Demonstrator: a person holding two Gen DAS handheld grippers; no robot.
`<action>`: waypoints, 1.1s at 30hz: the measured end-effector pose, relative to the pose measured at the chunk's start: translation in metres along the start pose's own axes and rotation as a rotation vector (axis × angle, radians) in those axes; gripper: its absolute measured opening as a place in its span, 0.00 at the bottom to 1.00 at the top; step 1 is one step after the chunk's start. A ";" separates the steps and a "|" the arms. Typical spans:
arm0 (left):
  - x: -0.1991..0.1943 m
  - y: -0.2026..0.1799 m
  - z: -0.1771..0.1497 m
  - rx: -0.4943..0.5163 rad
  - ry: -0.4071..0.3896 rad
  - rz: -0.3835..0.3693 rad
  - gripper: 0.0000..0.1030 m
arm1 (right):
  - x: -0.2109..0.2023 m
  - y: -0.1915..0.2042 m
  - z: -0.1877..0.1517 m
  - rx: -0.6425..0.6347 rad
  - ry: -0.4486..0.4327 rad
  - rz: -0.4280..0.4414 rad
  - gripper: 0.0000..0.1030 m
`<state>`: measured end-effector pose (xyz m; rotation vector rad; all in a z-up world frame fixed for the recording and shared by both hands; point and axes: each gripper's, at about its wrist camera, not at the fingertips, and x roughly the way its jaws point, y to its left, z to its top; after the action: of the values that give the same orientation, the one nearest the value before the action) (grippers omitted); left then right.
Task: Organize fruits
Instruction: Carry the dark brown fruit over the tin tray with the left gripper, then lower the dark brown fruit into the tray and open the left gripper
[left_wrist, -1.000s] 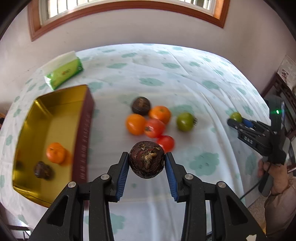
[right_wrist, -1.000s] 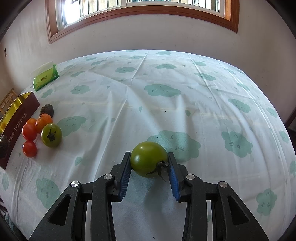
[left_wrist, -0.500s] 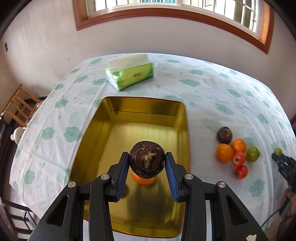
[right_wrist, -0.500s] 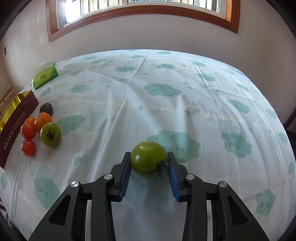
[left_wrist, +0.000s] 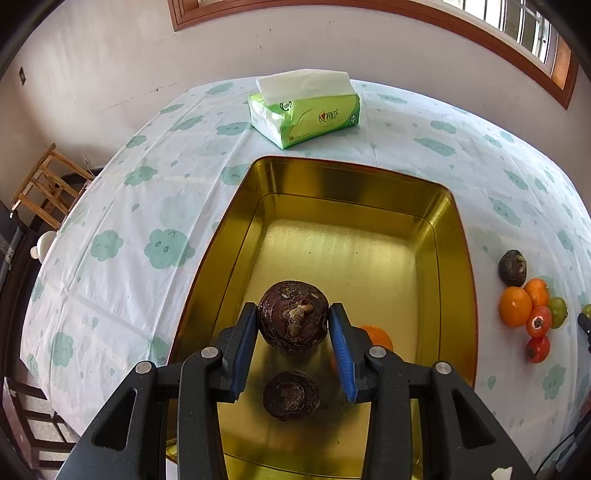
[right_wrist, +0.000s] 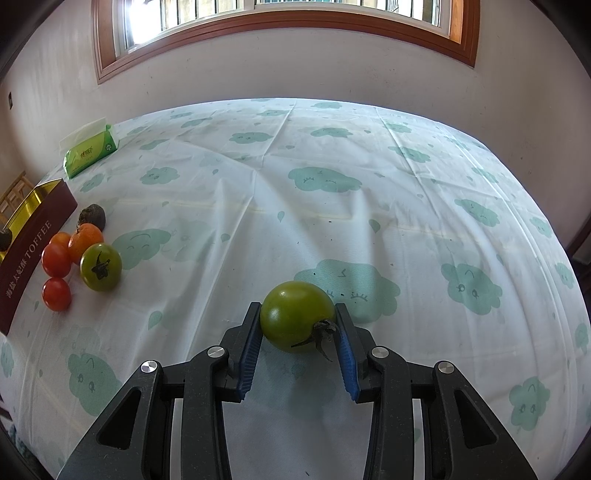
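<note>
gold tin (left_wrist: 458, 236) with one brown fruit (left_wrist: 291, 395) and an orange (left_wrist: 376, 336) — left tool (left_wrist: 293, 328) gripping another brown fruit (left_wrist: 293, 316), right tool (right_wrist: 298, 334) gripping green tomato (right_wrist: 295, 314)

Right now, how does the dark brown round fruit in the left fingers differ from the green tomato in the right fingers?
The dark brown rough-skinned fruit looks matte and scarred; the smooth green tomato is glossy with a dried stem. The brown fruit hangs over the gold metal tin, above a similar brown fruit; the tomato is over the cloud-print tablecloth. Both are round and clamped, by the left gripper and right gripper.
</note>
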<state>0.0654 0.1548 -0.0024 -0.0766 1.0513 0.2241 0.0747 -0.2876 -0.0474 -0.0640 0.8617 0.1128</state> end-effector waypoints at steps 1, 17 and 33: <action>0.002 0.000 0.000 0.002 0.003 0.003 0.34 | 0.000 0.000 0.000 0.000 0.000 0.000 0.38; 0.021 -0.001 -0.005 0.020 0.047 0.013 0.34 | 0.000 0.000 0.000 -0.001 0.000 -0.001 0.38; 0.028 0.002 -0.007 0.028 0.059 0.024 0.36 | 0.000 0.000 0.000 -0.001 0.001 -0.002 0.38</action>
<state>0.0722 0.1592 -0.0305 -0.0451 1.1141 0.2300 0.0741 -0.2878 -0.0473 -0.0664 0.8629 0.1114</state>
